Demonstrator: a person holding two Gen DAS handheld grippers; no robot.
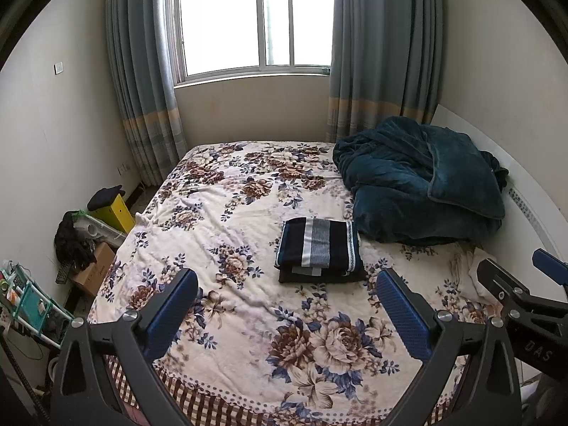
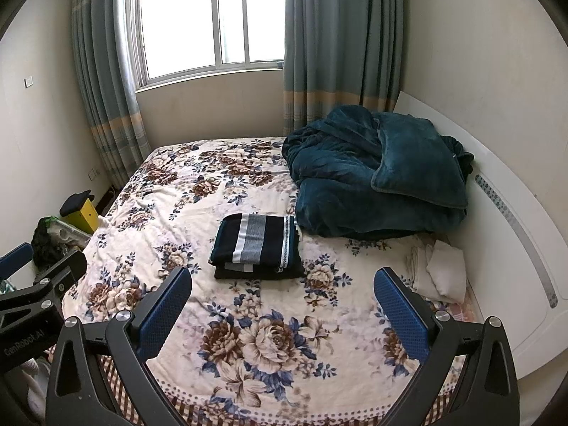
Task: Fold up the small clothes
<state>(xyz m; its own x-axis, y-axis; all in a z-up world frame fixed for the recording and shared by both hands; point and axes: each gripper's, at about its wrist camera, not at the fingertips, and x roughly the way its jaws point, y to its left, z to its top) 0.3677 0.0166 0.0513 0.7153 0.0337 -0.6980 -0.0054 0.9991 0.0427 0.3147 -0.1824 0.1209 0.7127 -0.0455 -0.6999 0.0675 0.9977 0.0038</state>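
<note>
Daylight pours in through the white-framed sliding window (image 1: 245,17) at the top centre of both views, its panes blown out to plain white glare; the cream floral bedspread (image 1: 248,305) is lit evenly and softly, with only a faint shadow under the folded navy striped garment (image 2: 256,245). Both fisheye frames bend walls and the grey-blue pleated curtains (image 2: 340,46) outward, and black vignette fills the corners; focus is fair, colours slightly washed.

this is looking like a home bedroom: a bed (image 1: 248,319) under a floral blanket is filling the room, blue-grey curtains (image 1: 142,88) are hanging beside the far window (image 1: 255,17), and a teal quilt (image 1: 419,184) is lying bunched far right.
</note>
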